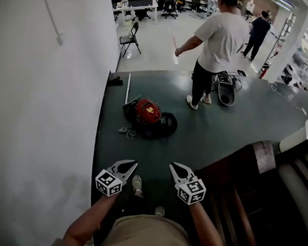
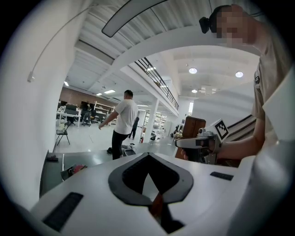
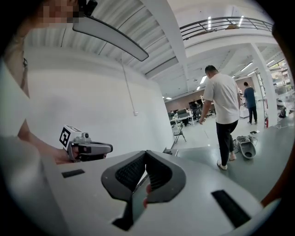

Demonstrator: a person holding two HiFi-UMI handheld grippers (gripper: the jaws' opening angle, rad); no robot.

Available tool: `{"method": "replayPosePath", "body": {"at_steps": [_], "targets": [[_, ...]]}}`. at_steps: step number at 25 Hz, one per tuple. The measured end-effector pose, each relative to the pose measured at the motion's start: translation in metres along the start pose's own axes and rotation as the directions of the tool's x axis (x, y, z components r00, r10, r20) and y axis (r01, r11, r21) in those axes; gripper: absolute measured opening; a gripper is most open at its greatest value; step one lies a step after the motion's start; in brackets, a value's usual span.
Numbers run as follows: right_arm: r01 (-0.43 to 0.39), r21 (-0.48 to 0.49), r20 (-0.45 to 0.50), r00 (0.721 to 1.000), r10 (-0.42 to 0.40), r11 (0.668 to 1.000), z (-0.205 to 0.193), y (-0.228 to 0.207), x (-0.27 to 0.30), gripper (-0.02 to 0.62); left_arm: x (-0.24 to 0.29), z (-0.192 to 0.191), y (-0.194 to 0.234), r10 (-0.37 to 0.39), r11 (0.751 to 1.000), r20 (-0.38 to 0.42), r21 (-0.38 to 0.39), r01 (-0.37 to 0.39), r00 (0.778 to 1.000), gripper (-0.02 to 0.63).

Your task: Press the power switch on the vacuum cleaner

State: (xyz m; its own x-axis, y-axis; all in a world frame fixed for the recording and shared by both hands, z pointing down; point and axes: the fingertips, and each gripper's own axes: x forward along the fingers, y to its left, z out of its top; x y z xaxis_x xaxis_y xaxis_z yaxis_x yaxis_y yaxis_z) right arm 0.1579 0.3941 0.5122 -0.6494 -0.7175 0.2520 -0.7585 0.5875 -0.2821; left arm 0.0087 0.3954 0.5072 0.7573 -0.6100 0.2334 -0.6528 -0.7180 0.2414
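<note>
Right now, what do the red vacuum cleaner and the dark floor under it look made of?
The vacuum cleaner: the red top looks like moulded plastic, a smooth rounded shell with a slight shine; the black base is probably plastic too. The floor: a smooth dark grey-green coating or sheet with a dull sheen; can't tell which.

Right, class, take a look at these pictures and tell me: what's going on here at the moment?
A person holds a two-jaw gripper in each hand, low in front of the body. The left gripper and the right gripper are both shut, hold nothing and touch nothing. The red vacuum cleaner sits on the dark floor ahead of them, out of contact with either gripper, its cord loose beside it. Farther off, a second person in a white shirt stands by another machine.
</note>
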Motion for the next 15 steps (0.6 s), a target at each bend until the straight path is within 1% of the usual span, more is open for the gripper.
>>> {"method": "replayPosePath", "body": {"at_steps": [4, 10, 15], "targets": [[0.027, -0.004, -0.031, 0.999, -0.027, 1.0, 0.018, -0.013, 0.051, 0.011, 0.02, 0.017, 0.055, -0.021, 0.999, 0.014, -0.037, 0.021, 1.0, 0.006], [0.071, -0.031, -0.069, 0.995, -0.073, 0.997, 0.043, -0.034, 0.129, 0.011, 0.038, 0.048, 0.14, -0.045, 0.998, 0.021, -0.039, 0.046, 0.999, 0.006], [0.107, -0.039, -0.072, 0.991, -0.11, 0.993, 0.06, -0.052, 0.18, 0.011, 0.047, 0.06, 0.194, -0.064, 0.997, 0.011, -0.049, 0.064, 0.998, 0.006]]}}
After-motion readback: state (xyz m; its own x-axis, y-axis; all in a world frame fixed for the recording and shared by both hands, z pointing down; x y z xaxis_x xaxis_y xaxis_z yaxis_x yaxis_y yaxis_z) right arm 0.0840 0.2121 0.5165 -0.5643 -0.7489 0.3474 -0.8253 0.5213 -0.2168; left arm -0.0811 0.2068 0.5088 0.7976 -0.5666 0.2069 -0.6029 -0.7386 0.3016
